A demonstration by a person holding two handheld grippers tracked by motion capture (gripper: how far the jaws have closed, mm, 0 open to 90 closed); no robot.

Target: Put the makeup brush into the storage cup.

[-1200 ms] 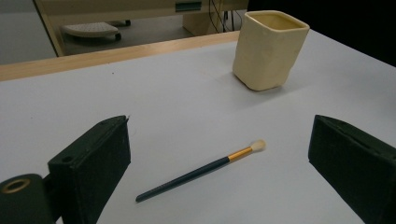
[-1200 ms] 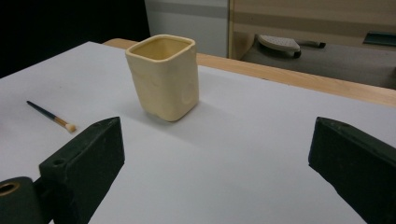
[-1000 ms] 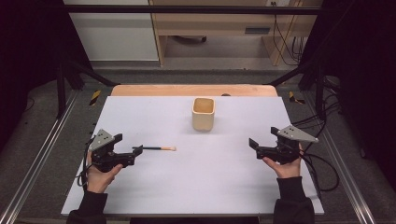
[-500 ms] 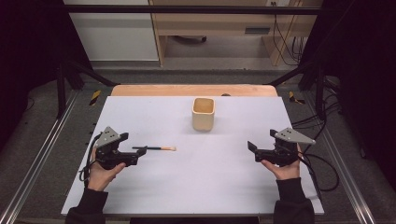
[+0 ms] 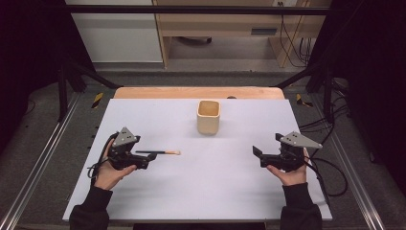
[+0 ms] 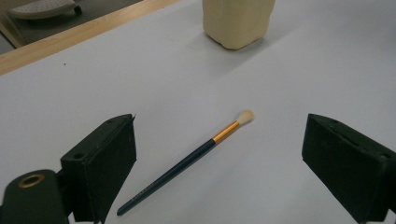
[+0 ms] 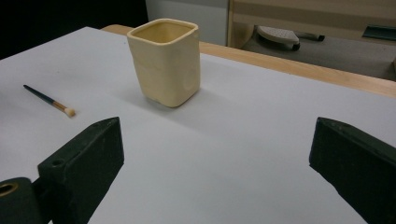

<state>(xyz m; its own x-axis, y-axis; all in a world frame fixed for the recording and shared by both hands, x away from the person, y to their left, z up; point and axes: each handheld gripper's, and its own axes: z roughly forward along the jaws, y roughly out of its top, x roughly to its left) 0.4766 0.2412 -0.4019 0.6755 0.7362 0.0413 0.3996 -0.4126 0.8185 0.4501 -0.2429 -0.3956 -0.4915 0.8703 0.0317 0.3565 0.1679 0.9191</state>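
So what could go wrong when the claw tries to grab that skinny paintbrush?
1. The paintbrush is thin and lies flat on the white table, so the left gripper, its jaws wide open around it, might close above it or make it roll away.
2. It lies slanted between the jaws, so a pinch could twist it.
3. The cream cup is small and tall; a bump from the long brush might tip it.

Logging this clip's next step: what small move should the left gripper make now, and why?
Probably ease the left gripper forward and down, then close on the brush. Its jaws stand open either side of the dark handle, which lies flat on the table, not yet gripped.
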